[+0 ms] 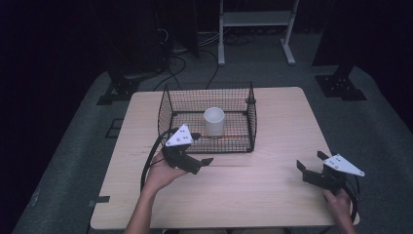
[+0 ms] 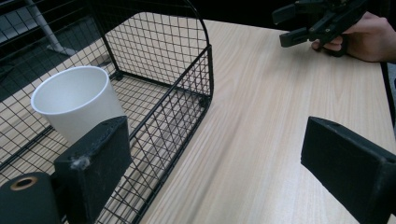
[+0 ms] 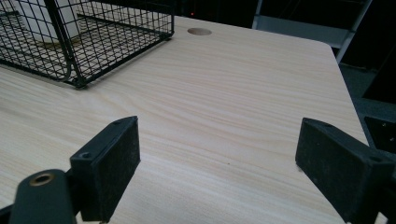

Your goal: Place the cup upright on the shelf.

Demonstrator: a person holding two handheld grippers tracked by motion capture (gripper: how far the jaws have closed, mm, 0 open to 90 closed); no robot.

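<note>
Standing upright inside the black wire-mesh basket point(image 1: 168, 105), toward the middle of its floor, the white paper cup point(image 1: 214, 121) looks already placed, so the main work seems done and what is left is probably just drawing the hands clear. Taking the light wooden table point(image 1: 253, 190) as a clock face in the high view, the basket sits near twelve o'clock. The left gripper point(image 1: 202, 148) is at about nine o'clock, just outside the basket's near wall, with its jaws apart and nothing between them. In the left gripper view the cup point(image 2: 77, 102) shows beyond the mesh, apart from the jaw in front of it. The right gripper point(image 1: 311, 162) hangs at about four o'clock, well apart from the basket, with its jaws spread wide over bare wood and holding nothing.
</note>
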